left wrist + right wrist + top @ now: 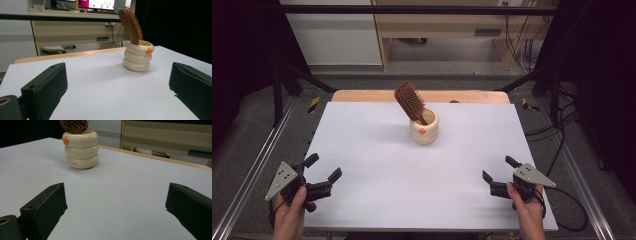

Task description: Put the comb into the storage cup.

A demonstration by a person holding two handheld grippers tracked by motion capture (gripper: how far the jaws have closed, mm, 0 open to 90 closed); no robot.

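A cream ribbed cup (424, 128) (138, 58) (81, 149) with a small orange mark stands on the white table (412, 170), toward the back middle. A brown wooden hairbrush (410, 101) (130, 24) (74, 126) sits handle-down in it and leans to the left, bristles facing right. My left gripper (323, 167) (117, 92) rests open at the front left edge, well apart from the cup. At the front right, my right gripper (499, 170) (116, 212) is open too, with nothing between its jaws.
A wooden board edge (362, 95) shows behind the white table top. Metal rails (257, 165) run along both sides of the table. Behind stand a wooden desk (75, 27) with monitors and cables (517, 45).
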